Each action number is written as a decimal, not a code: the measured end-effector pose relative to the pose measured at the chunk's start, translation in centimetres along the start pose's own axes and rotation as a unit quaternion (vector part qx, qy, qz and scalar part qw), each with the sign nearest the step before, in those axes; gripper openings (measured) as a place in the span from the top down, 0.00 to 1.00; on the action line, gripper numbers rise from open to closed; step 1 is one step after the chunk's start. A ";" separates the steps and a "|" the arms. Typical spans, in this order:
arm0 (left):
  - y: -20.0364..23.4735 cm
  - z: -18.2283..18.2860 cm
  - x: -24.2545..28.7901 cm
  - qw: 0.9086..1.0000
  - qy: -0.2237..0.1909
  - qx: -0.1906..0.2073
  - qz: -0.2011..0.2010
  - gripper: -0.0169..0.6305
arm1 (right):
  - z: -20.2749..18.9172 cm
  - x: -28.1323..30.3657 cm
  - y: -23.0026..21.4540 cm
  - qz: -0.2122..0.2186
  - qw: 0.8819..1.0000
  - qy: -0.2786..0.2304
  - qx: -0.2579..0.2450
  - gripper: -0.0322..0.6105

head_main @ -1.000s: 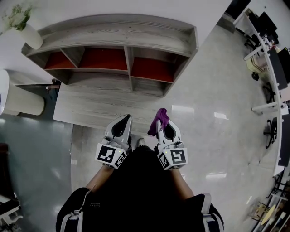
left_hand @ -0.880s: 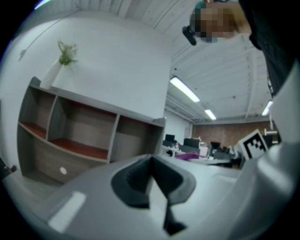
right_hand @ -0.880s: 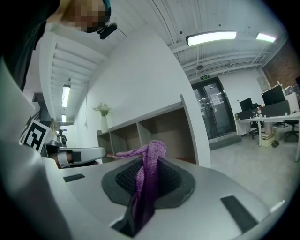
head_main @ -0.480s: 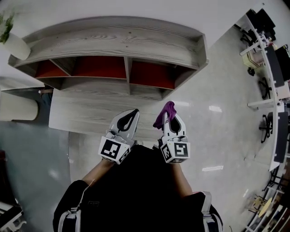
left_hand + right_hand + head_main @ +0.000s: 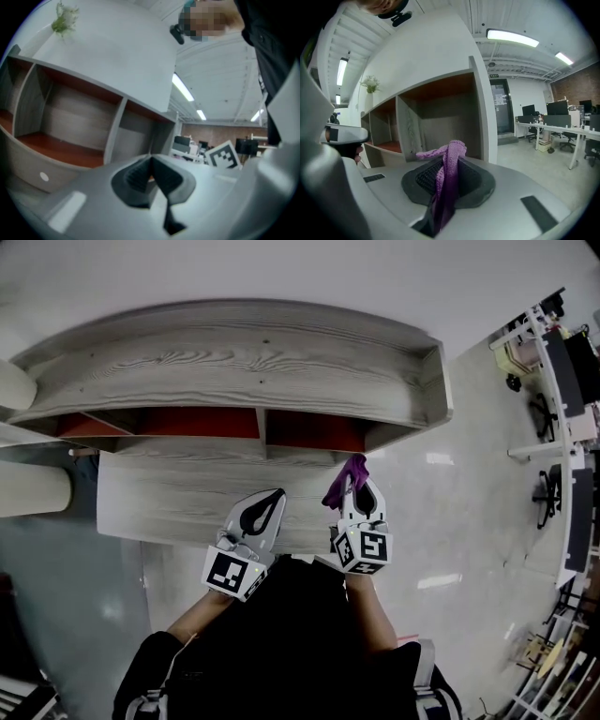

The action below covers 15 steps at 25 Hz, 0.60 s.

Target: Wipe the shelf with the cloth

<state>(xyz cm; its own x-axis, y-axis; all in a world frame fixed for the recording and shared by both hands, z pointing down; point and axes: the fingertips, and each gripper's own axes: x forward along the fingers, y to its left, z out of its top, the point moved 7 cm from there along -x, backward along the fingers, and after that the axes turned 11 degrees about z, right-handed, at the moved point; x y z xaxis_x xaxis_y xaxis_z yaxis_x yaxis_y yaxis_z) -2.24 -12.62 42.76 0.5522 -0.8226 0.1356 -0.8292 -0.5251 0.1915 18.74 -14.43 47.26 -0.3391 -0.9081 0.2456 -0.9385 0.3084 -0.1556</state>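
Note:
A grey wood-grain shelf unit point(image 5: 234, 357) with red-floored compartments stands against the white wall, seen from above. Its lower ledge point(image 5: 178, 498) juts toward me. My right gripper point(image 5: 357, 486) is shut on a purple cloth point(image 5: 345, 478), held just short of the right-hand compartment point(image 5: 445, 112). In the right gripper view the cloth point(image 5: 446, 173) hangs pinched between the jaws. My left gripper point(image 5: 267, 503) hovers over the ledge, shut with nothing in it. The left gripper view faces the left compartments point(image 5: 65, 126).
A white plant pot point(image 5: 14, 385) sits at the shelf's left end, with a white rounded object point(image 5: 33, 488) below it. Glossy floor point(image 5: 450, 512) spreads to the right, with office desks and chairs point(image 5: 562, 381) at the far right.
I have stepped closer to the shelf, which now fills more of the head view. Both grippers reach the ledge's front; the cloth stays clamped in the right one.

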 end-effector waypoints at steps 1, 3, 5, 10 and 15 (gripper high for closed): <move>0.3 -0.2 0.2 1.000 0.003 -0.001 -0.001 0.97 | -0.1 0.6 -0.4 -0.007 1.000 0.003 -0.001 0.87; 1.1 -0.4 0.9 1.000 0.006 -0.001 -0.003 0.97 | -0.3 2.0 -1.2 -0.021 1.000 0.008 -0.005 0.87; 1.5 -0.4 1.4 1.000 0.006 -0.003 -0.004 0.97 | -0.4 3.1 -2.1 -0.035 0.999 0.015 -0.010 0.87; 2.4 -0.1 2.4 1.000 0.003 -0.011 -0.001 0.97 | -1.1 5.0 -3.6 -0.061 0.997 0.044 -0.016 0.87; 3.1 0.3 2.9 1.000 0.002 -0.011 -0.001 0.97 | -1.8 6.9 -4.4 -0.075 0.995 0.069 -0.019 0.87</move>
<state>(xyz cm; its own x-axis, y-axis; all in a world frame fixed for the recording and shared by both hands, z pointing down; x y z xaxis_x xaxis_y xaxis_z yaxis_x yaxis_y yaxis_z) -3.22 -16.68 43.45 0.5542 -0.8208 0.1386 -0.8260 -0.5219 0.2129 20.38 -21.53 51.38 -0.1986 -0.8983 0.3920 -0.9800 0.1854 -0.0717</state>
